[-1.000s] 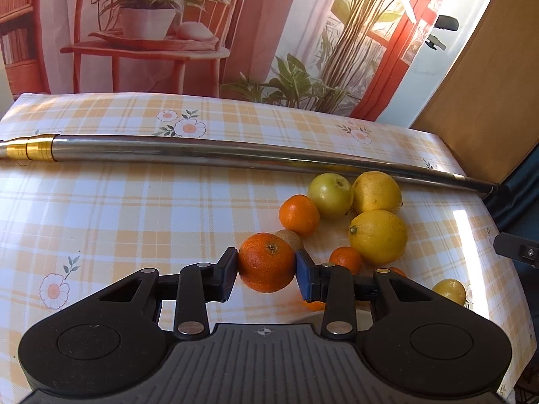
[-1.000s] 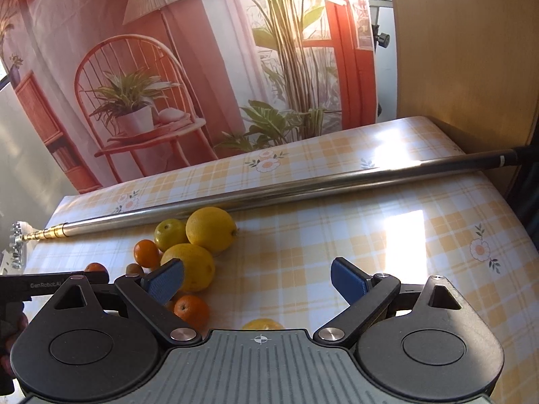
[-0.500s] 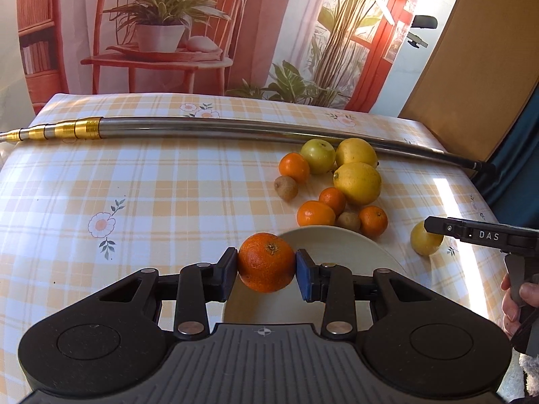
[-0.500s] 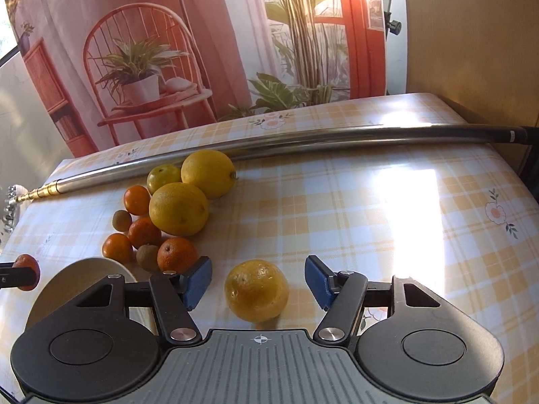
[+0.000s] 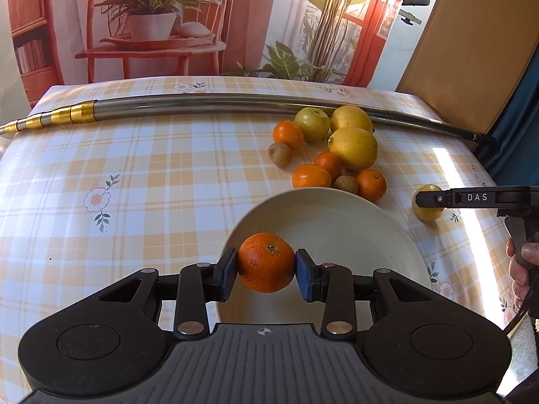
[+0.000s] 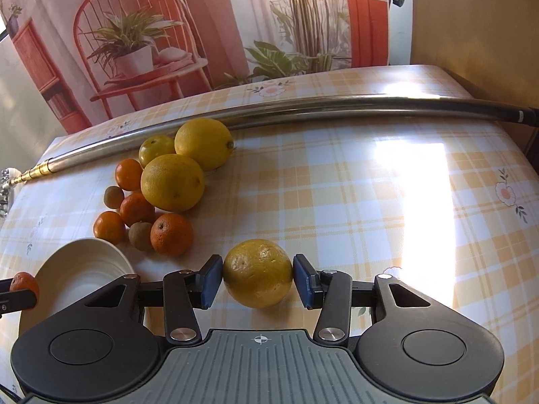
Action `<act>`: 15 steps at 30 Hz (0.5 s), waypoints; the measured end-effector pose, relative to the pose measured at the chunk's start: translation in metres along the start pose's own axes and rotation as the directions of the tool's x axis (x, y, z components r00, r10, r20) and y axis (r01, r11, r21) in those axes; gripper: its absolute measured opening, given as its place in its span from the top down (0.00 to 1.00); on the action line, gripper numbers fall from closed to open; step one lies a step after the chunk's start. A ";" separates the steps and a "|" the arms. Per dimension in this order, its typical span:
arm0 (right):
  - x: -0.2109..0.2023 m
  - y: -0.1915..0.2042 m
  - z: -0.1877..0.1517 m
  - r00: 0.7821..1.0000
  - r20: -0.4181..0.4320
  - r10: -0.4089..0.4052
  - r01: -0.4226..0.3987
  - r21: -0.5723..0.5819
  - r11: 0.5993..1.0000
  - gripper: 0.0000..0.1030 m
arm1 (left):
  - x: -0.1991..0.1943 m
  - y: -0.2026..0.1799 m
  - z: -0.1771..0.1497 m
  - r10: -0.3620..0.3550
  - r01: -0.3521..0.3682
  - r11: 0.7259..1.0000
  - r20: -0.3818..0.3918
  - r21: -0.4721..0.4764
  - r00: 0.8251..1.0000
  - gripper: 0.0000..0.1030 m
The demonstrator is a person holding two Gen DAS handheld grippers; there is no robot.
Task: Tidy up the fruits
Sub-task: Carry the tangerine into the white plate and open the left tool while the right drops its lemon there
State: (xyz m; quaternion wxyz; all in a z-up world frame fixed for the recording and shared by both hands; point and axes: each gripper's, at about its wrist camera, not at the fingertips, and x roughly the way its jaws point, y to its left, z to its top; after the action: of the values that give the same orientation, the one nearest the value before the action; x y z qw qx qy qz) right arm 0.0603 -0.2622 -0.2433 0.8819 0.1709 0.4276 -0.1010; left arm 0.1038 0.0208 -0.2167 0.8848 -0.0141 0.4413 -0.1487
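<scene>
My left gripper [image 5: 266, 267] is shut on an orange [image 5: 266, 259] and holds it over the near left part of a white plate [image 5: 337, 222]. On the checked tablecloth lies a yellow citrus fruit [image 6: 257, 272]; my right gripper [image 6: 257, 279] is shut on it, with both blue pads touching its sides. In the left wrist view that fruit [image 5: 427, 207] shows to the right of the plate, partly behind a gripper finger. Beyond the plate lies a pile of fruit: two big lemons [image 5: 353, 148], a green apple [image 5: 311, 123], several mandarins [image 5: 310, 176] and two kiwis [image 5: 279, 153].
A long metal pole [image 5: 219, 104] with a gold end crosses the table behind the fruit pile. A person's hand [image 5: 522, 262] grips the right tool at the right edge. A printed backdrop and a brown board stand past the far edge of the table.
My left gripper has drawn back with the orange, so more of the plate shows under it. My right gripper's jaws have closed from wide onto the yellow citrus fruit.
</scene>
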 end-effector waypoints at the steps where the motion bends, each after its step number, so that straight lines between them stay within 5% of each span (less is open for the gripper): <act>1: -0.001 0.000 0.000 1.000 -0.002 -0.002 0.002 0.000 1.000 0.59 | 0.000 -0.001 -0.001 0.002 -0.002 1.000 -0.001 0.005 1.000 0.62; 15: -0.047 0.047 -0.012 0.992 -0.004 0.129 -0.129 -0.112 0.985 0.59 | -0.006 -0.006 -0.019 0.016 -0.015 0.998 -0.015 0.060 1.000 0.62</act>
State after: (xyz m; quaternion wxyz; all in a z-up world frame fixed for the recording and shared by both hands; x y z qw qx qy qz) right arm 0.0383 -0.2132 -0.2030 0.8954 0.1482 0.4194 -0.0198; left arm 0.0839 0.0192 -0.2226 0.8826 0.0171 0.4434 -0.1552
